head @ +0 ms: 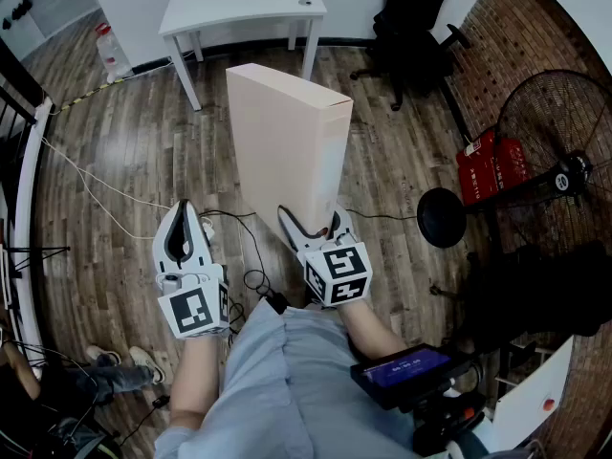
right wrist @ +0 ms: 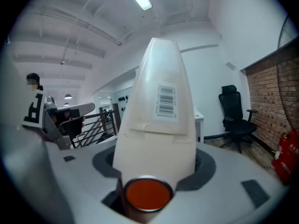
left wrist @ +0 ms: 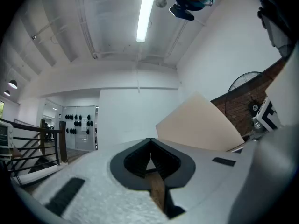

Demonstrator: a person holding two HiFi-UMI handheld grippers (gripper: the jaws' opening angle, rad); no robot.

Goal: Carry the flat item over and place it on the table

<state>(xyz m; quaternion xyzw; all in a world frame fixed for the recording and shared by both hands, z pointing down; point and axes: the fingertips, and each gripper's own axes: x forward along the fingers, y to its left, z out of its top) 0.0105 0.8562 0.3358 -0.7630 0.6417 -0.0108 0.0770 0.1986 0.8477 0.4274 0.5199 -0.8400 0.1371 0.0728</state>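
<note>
A flat beige cardboard box (head: 287,142) stands upright above the wooden floor, its lower edge held in my right gripper (head: 312,229), which is shut on it. In the right gripper view the box (right wrist: 159,101) rises straight up between the jaws, with a barcode label on its narrow face. My left gripper (head: 182,229) hangs to the left of the box, apart from it, shut and holding nothing. In the left gripper view its jaws (left wrist: 150,160) meet, and the box (left wrist: 201,125) shows off to the right. A white table (head: 244,3) stands ahead, beyond the box.
A black office chair (head: 411,17) is to the table's right. A standing fan (head: 555,132), red canisters (head: 488,165) and a round black base (head: 442,218) line the brick wall at right. Cables (head: 105,194) trail over the floor. A railing (head: 24,132) runs along the left.
</note>
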